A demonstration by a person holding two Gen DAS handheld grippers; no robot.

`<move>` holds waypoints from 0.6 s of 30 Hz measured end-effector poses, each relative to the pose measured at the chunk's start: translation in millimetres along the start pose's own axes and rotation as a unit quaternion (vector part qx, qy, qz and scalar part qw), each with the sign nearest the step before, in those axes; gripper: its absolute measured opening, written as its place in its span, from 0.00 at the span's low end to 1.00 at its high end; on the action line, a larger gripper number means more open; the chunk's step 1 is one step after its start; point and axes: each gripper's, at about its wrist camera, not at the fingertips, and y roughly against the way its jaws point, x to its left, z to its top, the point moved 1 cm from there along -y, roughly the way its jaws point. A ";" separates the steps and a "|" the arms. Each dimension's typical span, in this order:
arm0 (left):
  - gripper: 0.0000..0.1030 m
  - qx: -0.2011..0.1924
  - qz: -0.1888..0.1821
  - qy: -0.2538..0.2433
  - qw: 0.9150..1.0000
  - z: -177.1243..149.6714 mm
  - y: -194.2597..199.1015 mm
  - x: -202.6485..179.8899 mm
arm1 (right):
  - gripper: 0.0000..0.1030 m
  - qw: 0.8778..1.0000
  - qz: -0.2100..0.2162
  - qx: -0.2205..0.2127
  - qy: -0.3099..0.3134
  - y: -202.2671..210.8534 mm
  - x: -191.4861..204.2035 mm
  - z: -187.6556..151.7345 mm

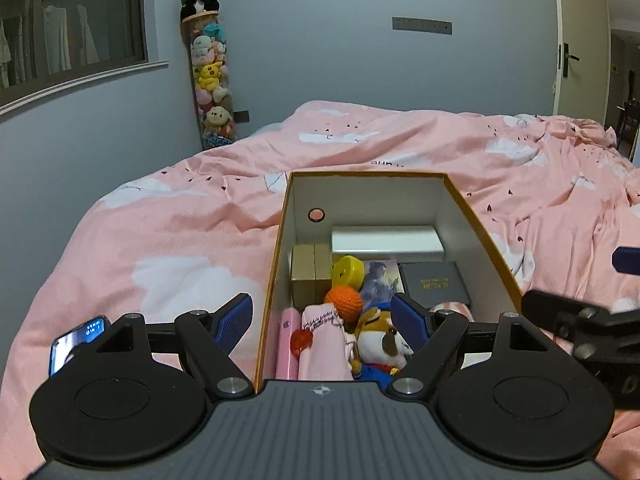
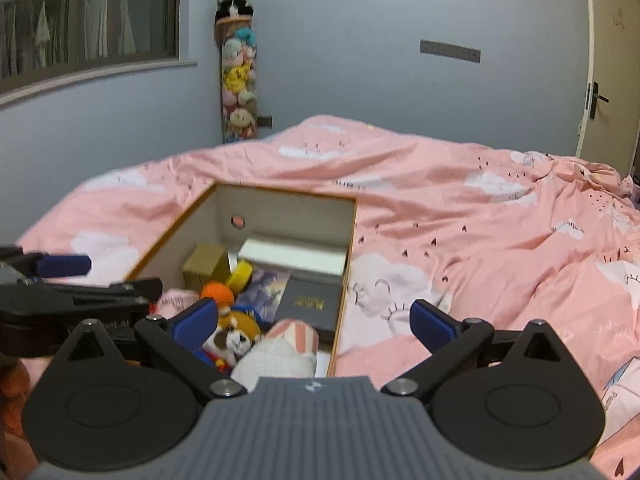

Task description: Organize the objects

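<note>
An open cardboard box (image 1: 476, 216) with an orange rim sits on the pink bed; it also shows in the right wrist view (image 2: 348, 248). Inside lie a white box (image 1: 386, 240), a tan box (image 1: 310, 272), a yellow round case (image 1: 347, 272), a dark book (image 1: 434, 284), an orange crochet ball (image 1: 343, 300), a plush dog (image 1: 380, 340) and a pink cloth (image 1: 322, 344). My left gripper (image 1: 322, 320) is open and empty, straddling the box's near left wall. My right gripper (image 2: 314, 320) is open and empty, straddling the near right wall above a pink-and-white plush (image 2: 286, 348).
The pink duvet (image 1: 160, 248) covers the bed all around the box. A tall tube of plush toys (image 1: 210, 80) topped by a panda stands in the far corner. A window is at the left, a door (image 2: 608, 92) at the right.
</note>
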 end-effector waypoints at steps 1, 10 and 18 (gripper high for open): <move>0.89 0.000 0.001 0.001 1.000 -2.1 -0.8 0.3 | 0.99 1.000 -0.002 0.005 0.001 -2.0 1.2 -2.5; 0.89 0.015 -0.011 0.005 1.000 -15.3 -5.5 -1.3 | 0.99 0.999 0.003 0.054 -0.009 -18.0 -0.6 -16.3; 0.89 0.029 -0.006 0.002 1.000 -18.2 -9.2 -4.0 | 0.99 0.998 0.005 0.063 -0.009 -21.3 0.6 -19.2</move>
